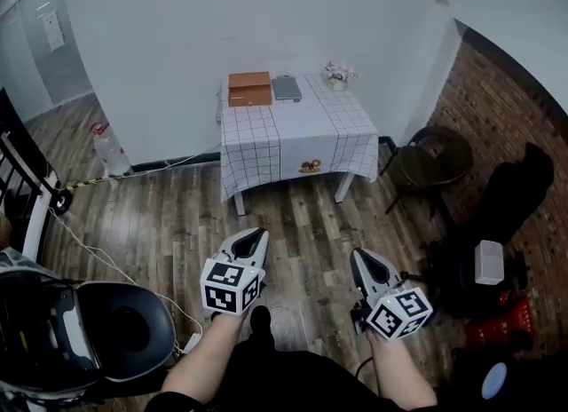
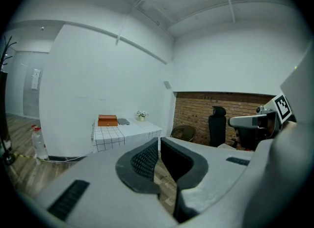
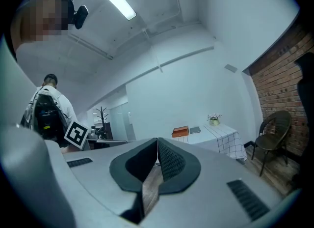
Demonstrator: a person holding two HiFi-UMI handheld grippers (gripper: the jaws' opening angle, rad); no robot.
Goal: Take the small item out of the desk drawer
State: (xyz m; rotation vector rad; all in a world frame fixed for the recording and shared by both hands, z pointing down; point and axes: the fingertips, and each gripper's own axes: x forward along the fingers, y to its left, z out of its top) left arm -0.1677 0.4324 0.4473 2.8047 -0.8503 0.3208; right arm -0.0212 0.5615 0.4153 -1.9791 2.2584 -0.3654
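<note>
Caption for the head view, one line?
Empty left gripper and right gripper point across the wood floor toward the cloth-covered table.

white wall [image 1: 222,19] | brick wall [image 1: 501,91] right | wood floor [image 1: 177,215] | dark chair [image 1: 435,160]

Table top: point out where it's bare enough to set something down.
The front half of the checked cloth is bare from side to side. The back strip by the wall is crowded: an orange box at the left corner, a grey flat slab beside it, and a flower pot at the right corner.
</note>
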